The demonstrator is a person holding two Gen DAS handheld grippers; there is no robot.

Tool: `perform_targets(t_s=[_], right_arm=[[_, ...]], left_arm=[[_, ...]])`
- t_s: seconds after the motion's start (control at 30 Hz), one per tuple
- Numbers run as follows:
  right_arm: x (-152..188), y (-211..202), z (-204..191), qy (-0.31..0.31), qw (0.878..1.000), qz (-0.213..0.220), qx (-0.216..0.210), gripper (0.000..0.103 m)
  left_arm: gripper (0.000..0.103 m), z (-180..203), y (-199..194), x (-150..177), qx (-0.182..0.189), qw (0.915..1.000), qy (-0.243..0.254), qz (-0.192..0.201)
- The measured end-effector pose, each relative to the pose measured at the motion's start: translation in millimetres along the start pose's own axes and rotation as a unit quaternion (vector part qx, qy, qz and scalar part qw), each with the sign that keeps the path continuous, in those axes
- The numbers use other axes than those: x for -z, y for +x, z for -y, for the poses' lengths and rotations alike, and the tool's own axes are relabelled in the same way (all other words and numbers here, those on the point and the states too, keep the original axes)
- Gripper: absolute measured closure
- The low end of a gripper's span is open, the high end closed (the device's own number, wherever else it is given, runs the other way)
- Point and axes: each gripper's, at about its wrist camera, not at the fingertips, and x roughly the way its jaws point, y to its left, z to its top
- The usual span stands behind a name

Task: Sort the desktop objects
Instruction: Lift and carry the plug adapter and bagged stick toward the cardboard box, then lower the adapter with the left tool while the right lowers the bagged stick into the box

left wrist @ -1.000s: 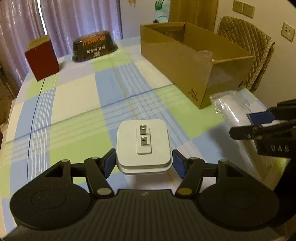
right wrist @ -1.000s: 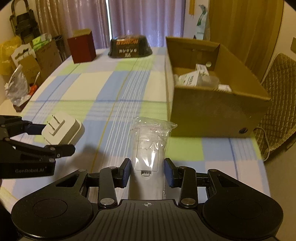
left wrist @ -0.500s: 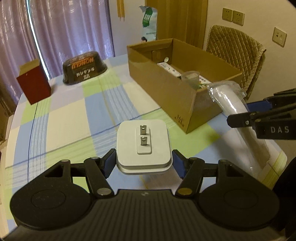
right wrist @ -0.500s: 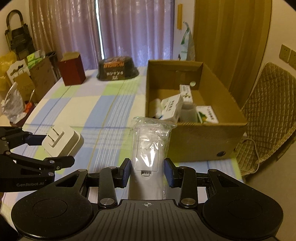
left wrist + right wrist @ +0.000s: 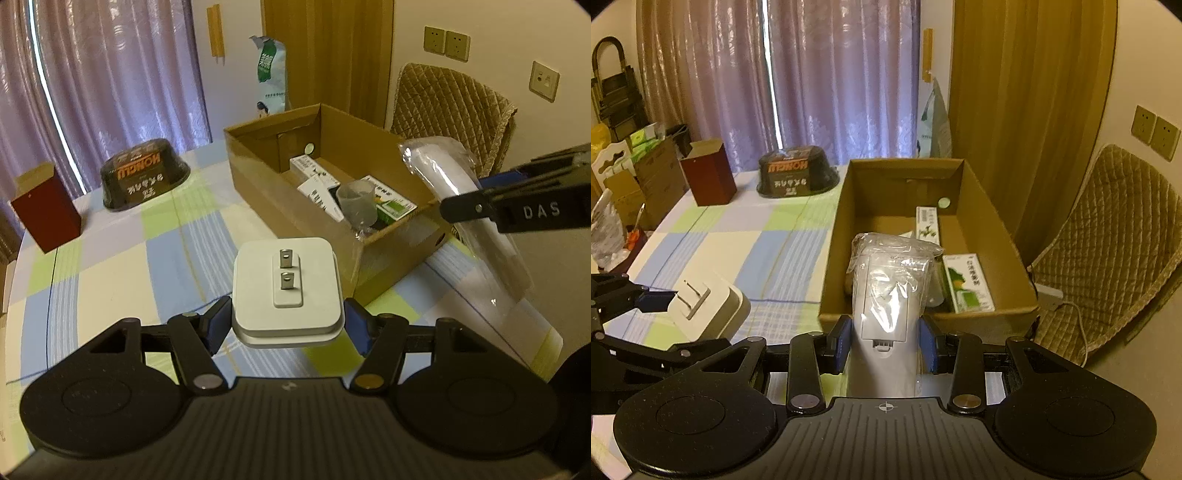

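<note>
Both grippers are loaded and raised clear of the surface [image 5: 110,266], which suits carrying things over the wall of the cardboard box [image 5: 834,236] rather than sliding them in. The left gripper [image 5: 286,325] is clamped on the flat sides of a white plug adapter [image 5: 286,291], prongs facing away from the camera, so the blue pads bear on broad faces and the metal pins stay free. It hangs above the checked cloth near the box's near corner, just beside the right tool. The right gripper [image 5: 884,343] pinches a white device sealed in a clear plastic bag [image 5: 890,291] near its lower end, its far end reaching over the box's near wall. The box, at the surface's right edge, already holds small cartons and a clear cup [image 5: 356,201], so it looks like the sorting destination; releasing over it seems the step in hand.
</note>
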Motion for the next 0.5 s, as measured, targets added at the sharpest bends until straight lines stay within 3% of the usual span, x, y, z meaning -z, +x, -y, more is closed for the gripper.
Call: perform_targets(t_s=[0.23,0.5], right_arm=[[-20.8,2.5,20.2,0.006,1.000,0.006,0.002,0.065],[-60.5,13.0,54.2,0.022,1.000,0.018,0.005,0.065]], left_arm=[[0.043,9.4,8.2,-23.4,0.010,0.9999,0.006,0.011],[0.043,19.5,24.8,-73.9,0.028,0.9989,0.007,0.037]])
